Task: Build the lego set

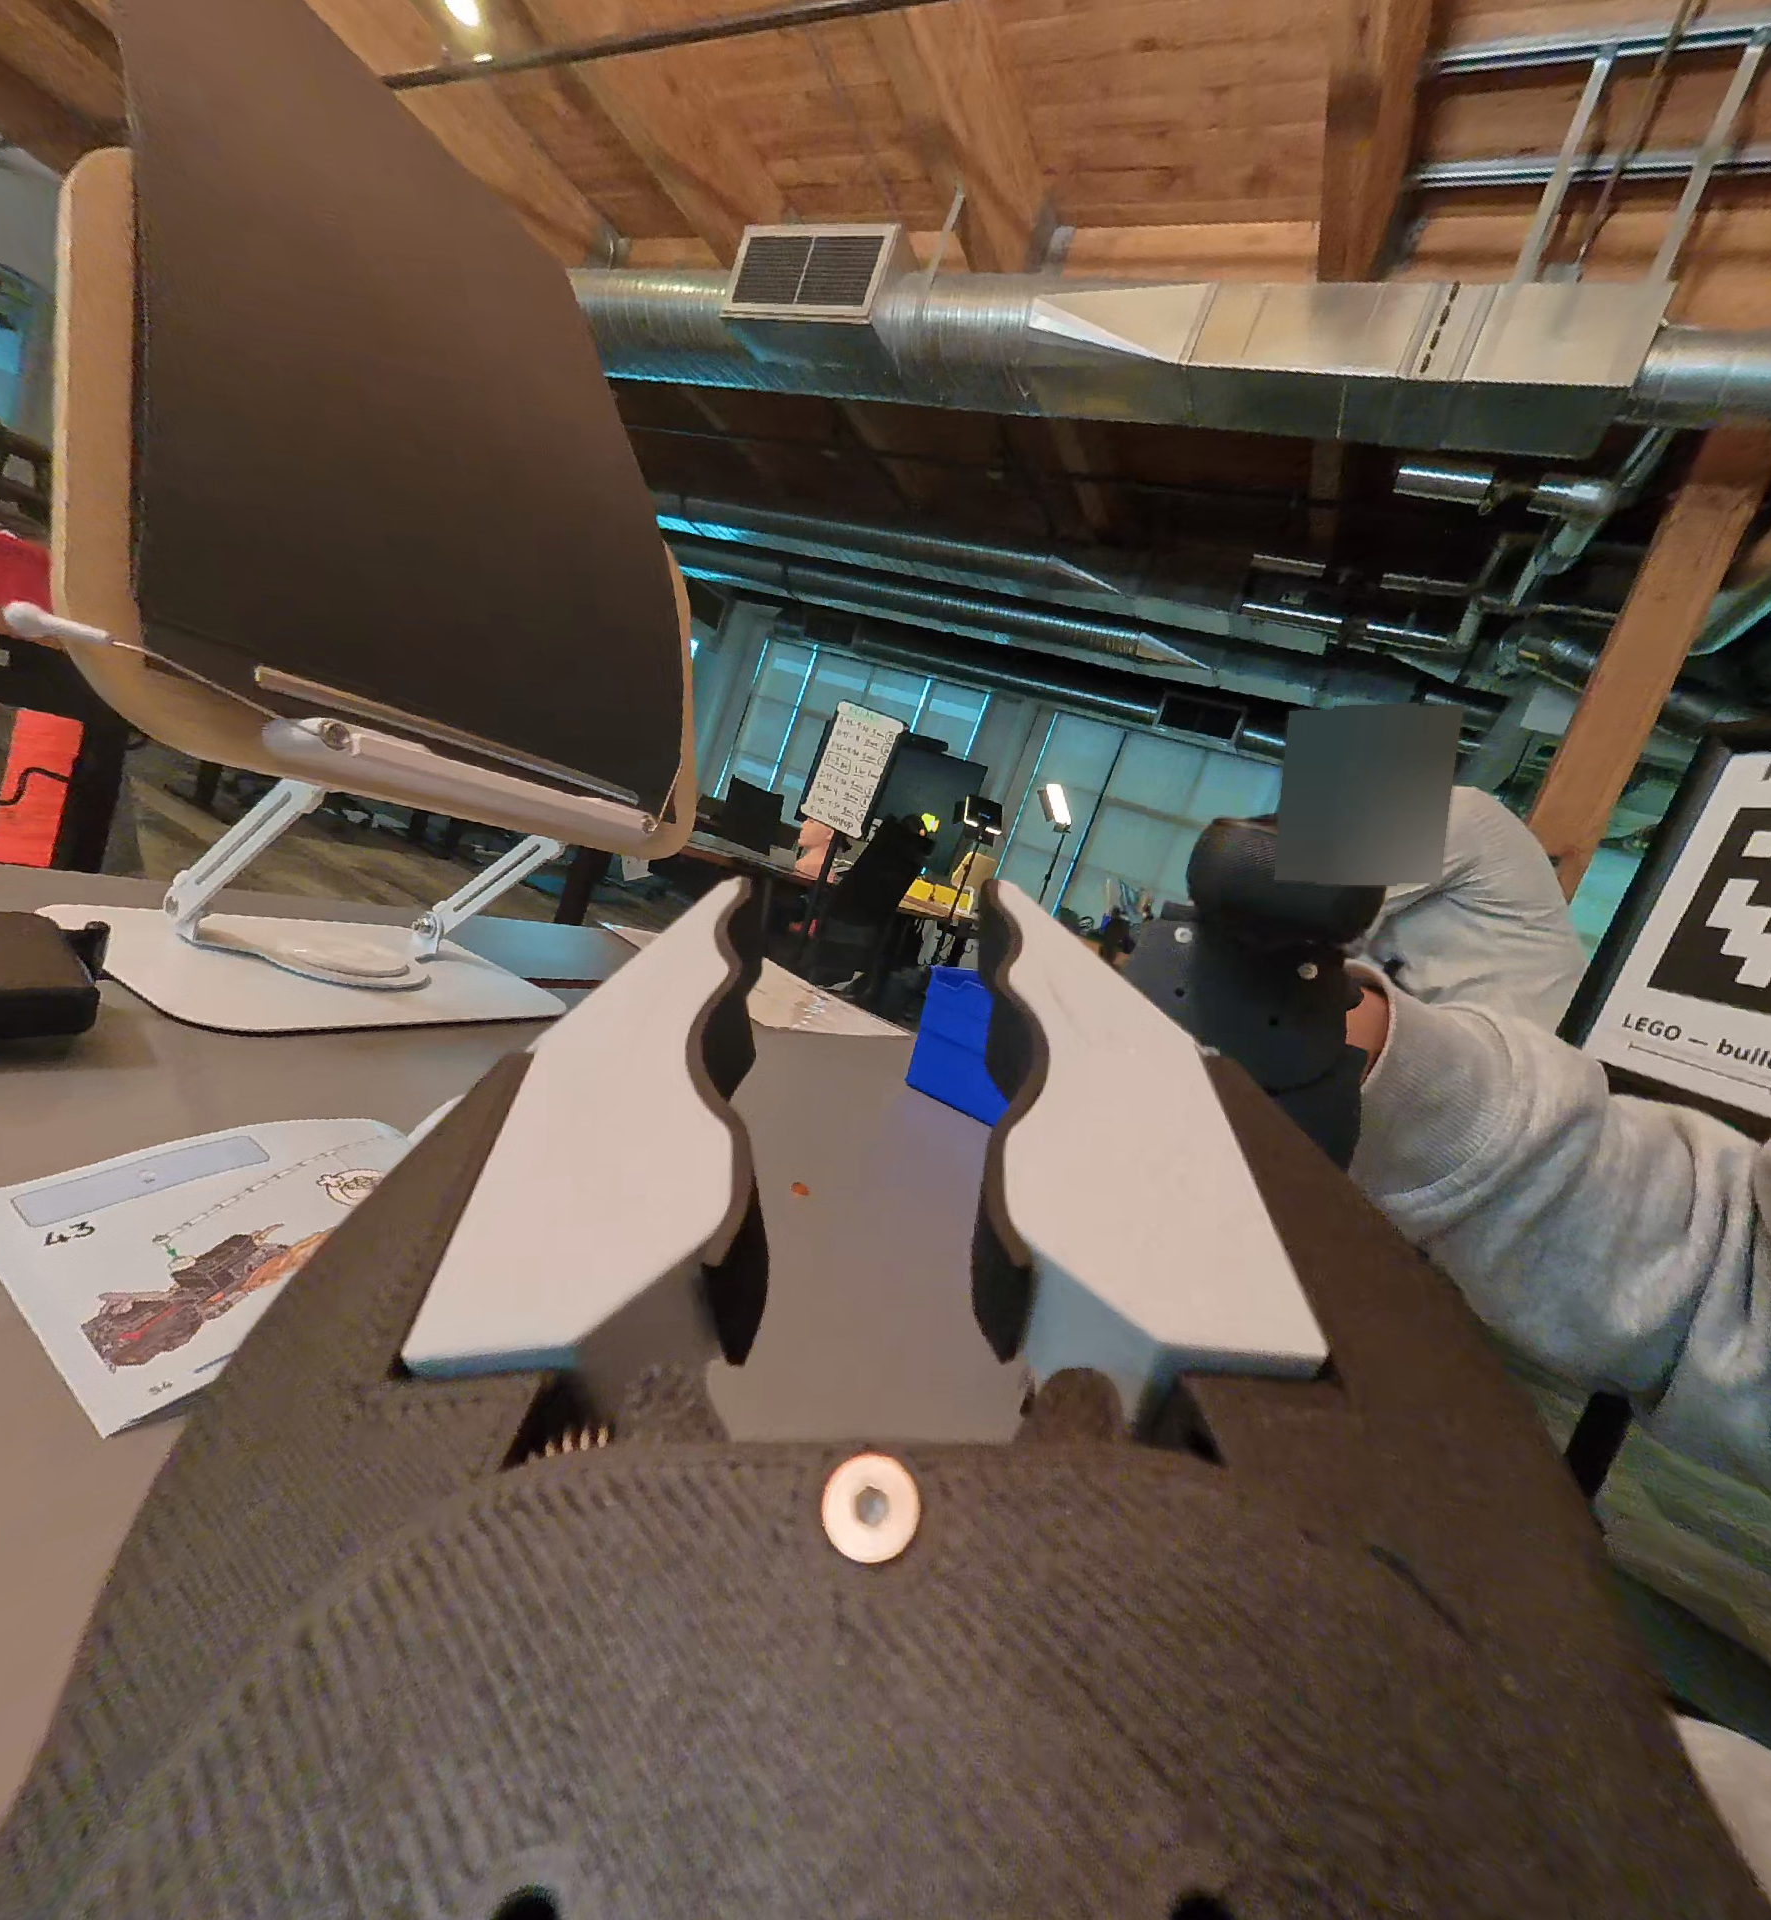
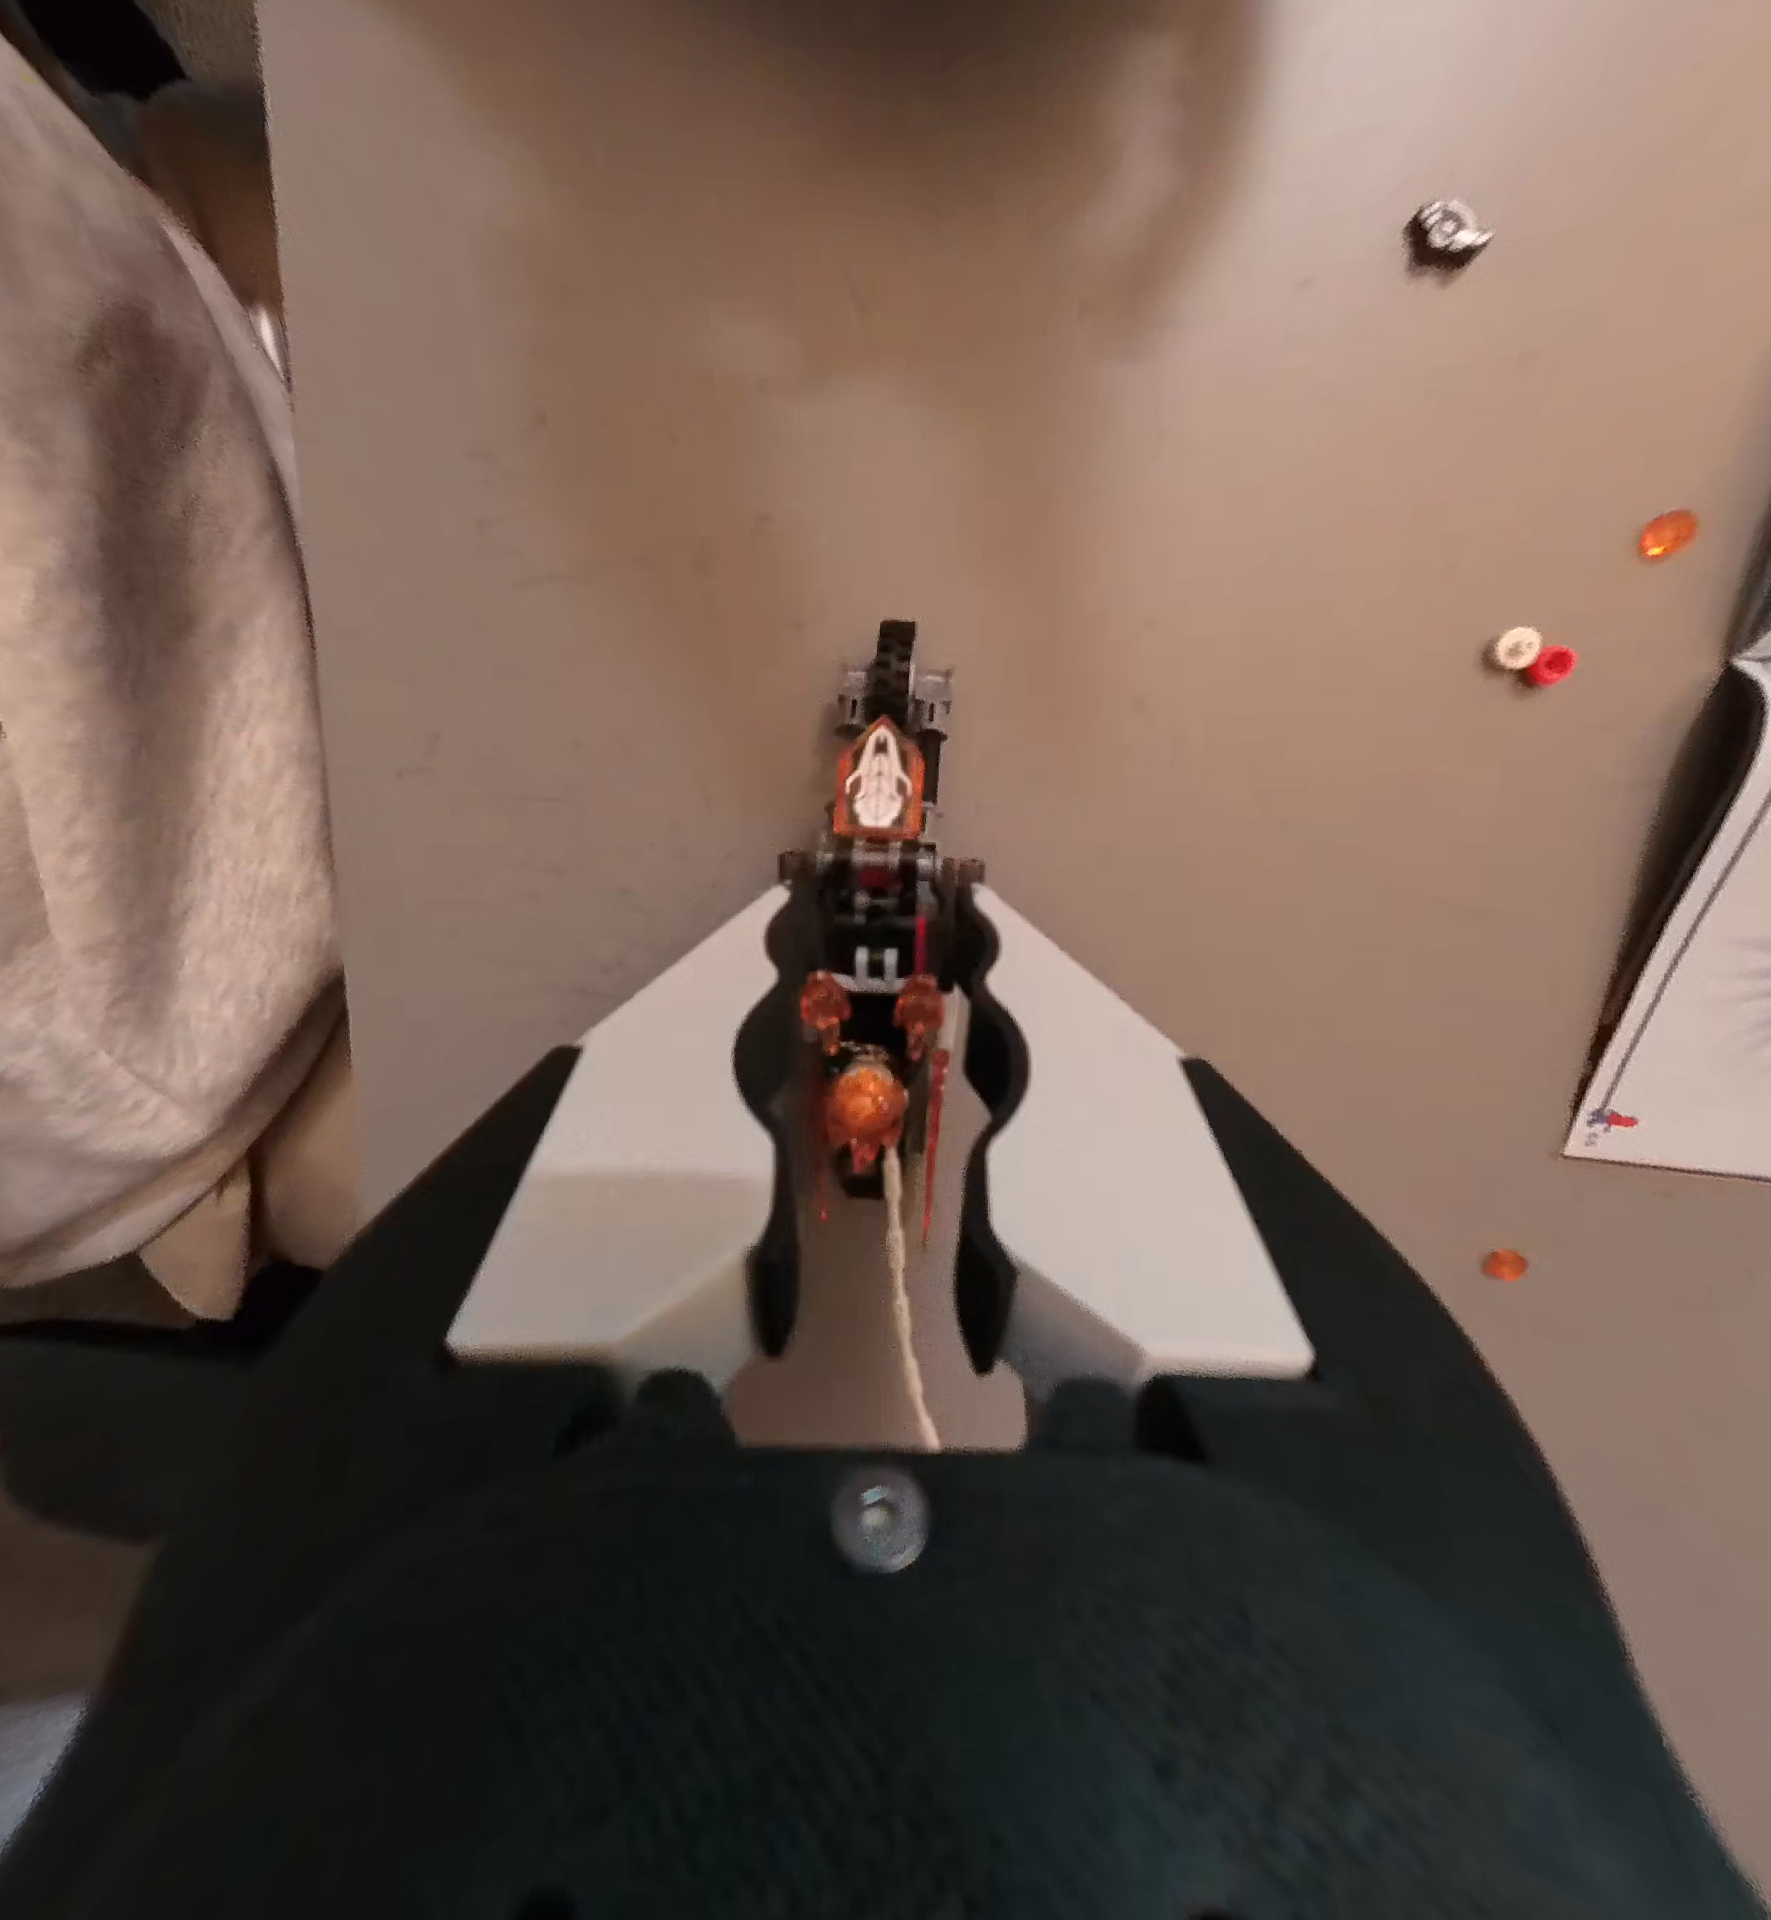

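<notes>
My right gripper [image 2: 876, 894] is shut on a black and orange lego model [image 2: 879, 790], a long vehicle with orange flame parts and a white chain trailing back between the jaws. It is held above the grey table [image 2: 1172, 520]. My left gripper [image 1: 865, 914] is open and empty, raised above the table and pointing across the room. A tiny orange stud [image 1: 799, 1188] lies on the table between its jaws. The other gripper's black body [image 1: 1265, 935] shows to the right, held by a hand in a grey sleeve [image 1: 1546, 1195].
Loose small pieces lie at the right: a grey part [image 2: 1444, 234], orange studs [image 2: 1666, 533] [image 2: 1503, 1263], a white and a red stud [image 2: 1531, 655]. An instruction booklet [image 1: 164, 1268] [image 2: 1743, 987], a tablet on a stand [image 1: 361, 520], a blue bin [image 1: 954, 1039] and a marker sign [image 1: 1754, 925] stand around. The left gripper's tips are roughly 20 centimetres from the right gripper's.
</notes>
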Available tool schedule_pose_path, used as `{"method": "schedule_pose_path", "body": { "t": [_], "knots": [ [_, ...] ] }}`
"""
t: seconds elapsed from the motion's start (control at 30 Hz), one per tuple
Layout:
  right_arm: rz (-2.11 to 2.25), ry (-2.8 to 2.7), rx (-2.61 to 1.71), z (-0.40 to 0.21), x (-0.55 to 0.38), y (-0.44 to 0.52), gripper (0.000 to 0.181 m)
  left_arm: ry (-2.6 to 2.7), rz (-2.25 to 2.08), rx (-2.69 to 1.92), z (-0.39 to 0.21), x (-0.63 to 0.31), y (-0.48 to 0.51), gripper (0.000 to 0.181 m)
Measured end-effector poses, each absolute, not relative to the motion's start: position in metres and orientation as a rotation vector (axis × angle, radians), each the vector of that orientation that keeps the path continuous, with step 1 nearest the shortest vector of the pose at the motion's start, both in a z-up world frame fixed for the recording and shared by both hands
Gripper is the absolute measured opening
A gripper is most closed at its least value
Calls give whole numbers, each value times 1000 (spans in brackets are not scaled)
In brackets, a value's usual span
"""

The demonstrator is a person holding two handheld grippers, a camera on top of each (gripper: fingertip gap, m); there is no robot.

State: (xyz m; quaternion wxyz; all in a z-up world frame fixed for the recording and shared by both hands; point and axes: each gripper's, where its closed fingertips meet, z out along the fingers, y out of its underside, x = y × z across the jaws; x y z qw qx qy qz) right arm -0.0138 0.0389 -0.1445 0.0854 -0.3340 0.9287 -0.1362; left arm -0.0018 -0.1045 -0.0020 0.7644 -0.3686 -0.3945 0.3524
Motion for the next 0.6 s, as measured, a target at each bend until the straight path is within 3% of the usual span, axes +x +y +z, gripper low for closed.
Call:
{"method": "schedule_pose_path", "body": {
  "t": [0.1,0.23,0.43,0.6],
  "knots": [
    [-508,2768,-926,-134,-17,41,36,-856,712,-757,-1,-1,-108,38],
    [-774,2773,-711,-105,-34,51,37,-850,670,-733,-1,0,-109,39],
    [-1622,2667,-83,-44,-96,87,35,-848,685,-833,-7,-6,-94,39],
    [-2186,2495,293,-31,-136,141,32,-858,722,-923,-16,-12,-82,39]
  ]
}}
